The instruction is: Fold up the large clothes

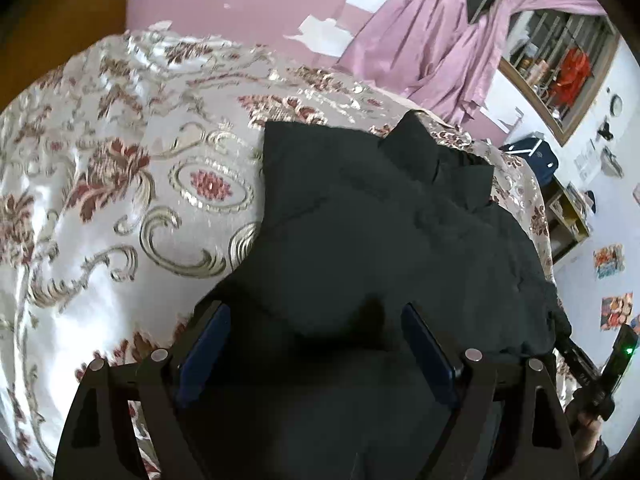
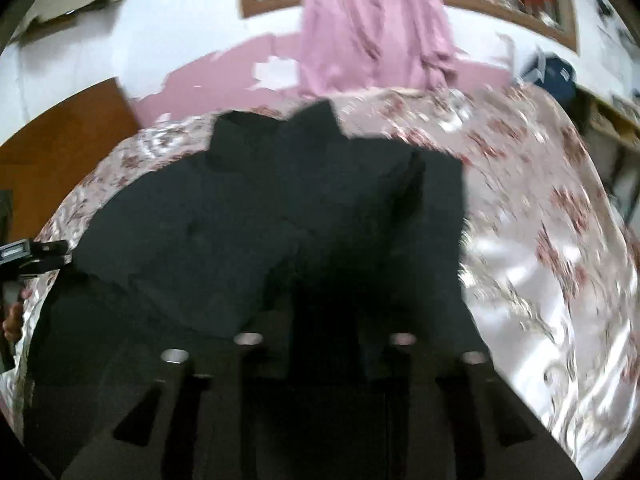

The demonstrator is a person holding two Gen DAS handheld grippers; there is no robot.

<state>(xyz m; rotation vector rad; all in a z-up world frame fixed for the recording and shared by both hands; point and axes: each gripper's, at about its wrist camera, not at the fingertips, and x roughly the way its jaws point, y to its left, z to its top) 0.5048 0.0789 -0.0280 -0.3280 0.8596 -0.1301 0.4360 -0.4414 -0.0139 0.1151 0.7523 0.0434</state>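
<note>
The left hand-held gripper is positioned over the near end of the black garment; its blue-padded fingers stand wide apart with dark fabric lying between them, and nothing is clamped; this spread suggests it is set either to take or to release the near hem. The garment lies on the bed, running from the near edge toward the far edge by the wall; the cloth is thick, matte and quilted in appearance, with soft creases; at its far end the outline steps up into a raised collar or folded sleeves, which of the two cannot be told; it appears partly folded already, with layers overlapping. The bedspread is glossy satin with raised gold scrolls and red flowers. The right hand-held gripper is positioned over the same near end toward the right edge of the bed; the view is blurred and dark; whether its fingers hold the cloth cannot be told. A pink curtain hangs beyond the far edge.
</note>
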